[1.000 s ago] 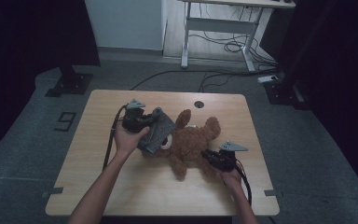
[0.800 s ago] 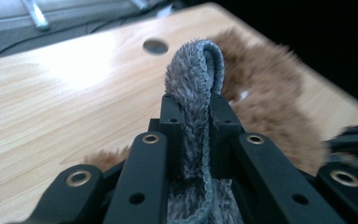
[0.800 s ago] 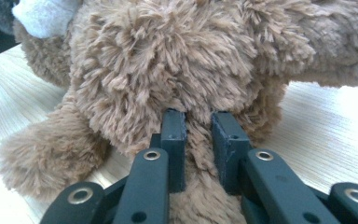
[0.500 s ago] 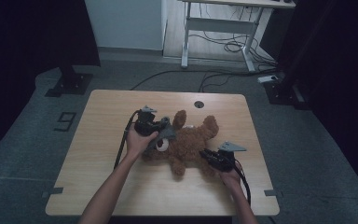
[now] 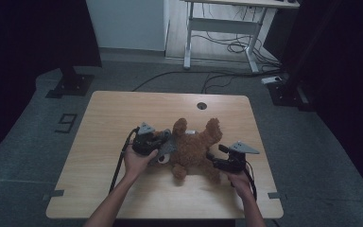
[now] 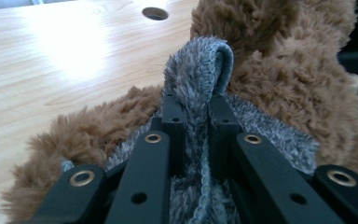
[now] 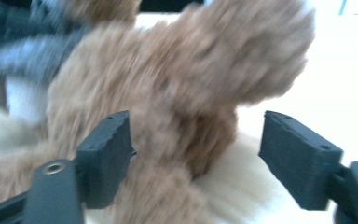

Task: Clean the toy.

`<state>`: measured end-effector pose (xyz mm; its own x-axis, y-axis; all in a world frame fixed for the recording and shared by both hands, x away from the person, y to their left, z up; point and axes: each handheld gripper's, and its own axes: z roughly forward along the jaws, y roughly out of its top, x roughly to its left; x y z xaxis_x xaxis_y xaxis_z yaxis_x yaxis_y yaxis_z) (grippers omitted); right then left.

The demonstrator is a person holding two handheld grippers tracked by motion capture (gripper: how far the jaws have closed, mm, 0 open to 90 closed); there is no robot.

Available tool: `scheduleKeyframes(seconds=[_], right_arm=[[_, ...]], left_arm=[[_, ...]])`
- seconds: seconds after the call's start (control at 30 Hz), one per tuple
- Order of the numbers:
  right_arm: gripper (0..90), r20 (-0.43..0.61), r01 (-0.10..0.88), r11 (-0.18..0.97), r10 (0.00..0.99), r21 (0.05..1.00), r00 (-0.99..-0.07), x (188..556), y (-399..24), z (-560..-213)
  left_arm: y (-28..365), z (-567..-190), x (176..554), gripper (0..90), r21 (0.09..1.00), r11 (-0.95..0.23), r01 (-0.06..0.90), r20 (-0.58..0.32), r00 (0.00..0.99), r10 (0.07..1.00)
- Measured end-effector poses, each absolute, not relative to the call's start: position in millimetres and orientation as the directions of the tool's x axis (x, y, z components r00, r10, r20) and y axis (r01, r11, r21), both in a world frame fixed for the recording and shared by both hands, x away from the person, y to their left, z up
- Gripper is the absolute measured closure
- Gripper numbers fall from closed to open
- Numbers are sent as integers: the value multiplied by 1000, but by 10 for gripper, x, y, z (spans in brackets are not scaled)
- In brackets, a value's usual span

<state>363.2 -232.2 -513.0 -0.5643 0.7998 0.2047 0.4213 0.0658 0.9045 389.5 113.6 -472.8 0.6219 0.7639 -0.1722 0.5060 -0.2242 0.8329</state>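
**Grey hat going onto the teddy: roughly halfway, I'd say**

Here's where it stands. The brown teddy bear [image 5: 194,149] lies on the wooden surface [image 5: 113,113], a bit right of centre, its head toward the person's left. The left claw [image 5: 163,147] is clamped tight on a fold of the fuzzy grey hat [image 6: 200,79], right at the bear's head. The right claw [image 5: 212,158] is wide open down by the bear's lower body, one plush limb sitting between its jaws with nothing pinched yet.

My read on progress: the hat is up against the head and looks partly draped over it, but I wouldn't call it seated. What's left is pulling it down snug and letting go, probably with the right claw steadying the bear first.

The views really complement each other here. From the high view you get the layout, both hands coming in, but the hat is just a grey smudge beside the left hand. The left gripper view shows the actual grip: a doubled-over ridge of knit squeezed between the jaws, brown fur all around. The right gripper view is blurry, but it makes plain that gap on both sides of the limb [image 7: 242,56].
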Motion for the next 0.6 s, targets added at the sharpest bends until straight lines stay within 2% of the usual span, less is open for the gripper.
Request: scheduleKeyframes(seconds=[0.2, 0.3, 0.33, 0.4, 0.43, 0.47, 0.5, 0.6], right_arm=[[174, 270, 421, -41, 822, 906, -501, 3789, -2322, -4930], [182, 292, 425, -64, 818, 903, -496, 3864, -2280, -4856], [220, 295, 429, -66, 819, 901, -493, 3887, -2265, -4847], [375, 294, 440, -69, 833, 895, -469, 3913, -2244, -4858], [375, 294, 440, -69, 833, 895, -469, 3913, -2244, -4858], [435, 285, 447, -58, 840, 893, -461, 3911, -2241, -4875], [532, 284, 459, -45, 838, 887, -466, 3870, -2242, -4925], [594, 257, 448, -19, 841, 894, -477, 3747, -2249, -5006]], left_arm=[[1143, -4754, 3744, 800, 850, -210, 484, -168, 627, 761], [1138, -4766, 3719, 801, 855, -204, 477, -168, 627, 761], [1143, -4771, 3717, 801, 856, -198, 477, -173, 626, 760], [1160, -4776, 3707, 801, 856, -185, 482, -190, 627, 756], [1160, -4776, 3707, 800, 856, -185, 482, -190, 627, 756], [1170, -4781, 3695, 800, 857, -177, 484, -200, 629, 751], [1176, -4786, 3671, 800, 858, -171, 485, -208, 632, 746], [1159, -4790, 3617, 800, 859, -174, 481, -207, 638, 741]])
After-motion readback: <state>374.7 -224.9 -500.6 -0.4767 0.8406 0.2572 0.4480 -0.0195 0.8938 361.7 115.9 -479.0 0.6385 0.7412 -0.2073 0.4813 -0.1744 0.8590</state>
